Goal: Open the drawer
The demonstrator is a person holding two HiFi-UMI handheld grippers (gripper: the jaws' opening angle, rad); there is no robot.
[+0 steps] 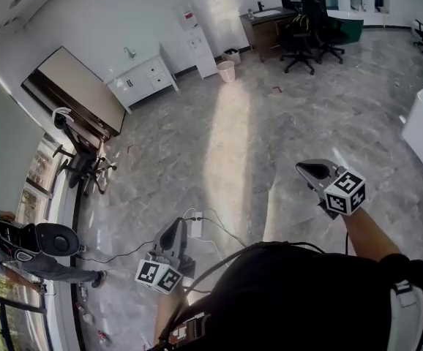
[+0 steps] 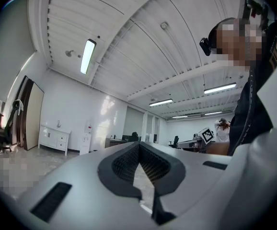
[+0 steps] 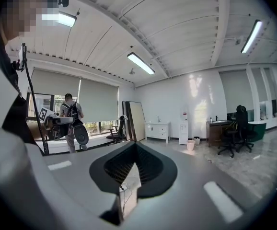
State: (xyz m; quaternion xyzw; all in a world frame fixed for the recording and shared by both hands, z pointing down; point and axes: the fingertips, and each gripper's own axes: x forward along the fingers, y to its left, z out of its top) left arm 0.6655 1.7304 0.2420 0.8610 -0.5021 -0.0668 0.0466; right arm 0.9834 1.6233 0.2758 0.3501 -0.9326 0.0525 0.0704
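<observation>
Left claw [image 1: 173, 231] and right claw [image 1: 312, 171], jaws pressed together on nothing, are held level because the white drawer cabinet [image 1: 143, 80] stands well ahead of both.

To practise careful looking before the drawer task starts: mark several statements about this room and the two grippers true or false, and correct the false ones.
1. The left gripper and the right gripper both have their jaws together with nothing between them. True.
2. The right gripper grips a drawer handle. False: it hangs over the open floor, well away from the white cabinet.
3. The white cabinet stands against the wall. True.
4. The waste bin sits on top of the desk. False: it stands on the floor.
5. Black office chairs stand by the desk. True.
</observation>
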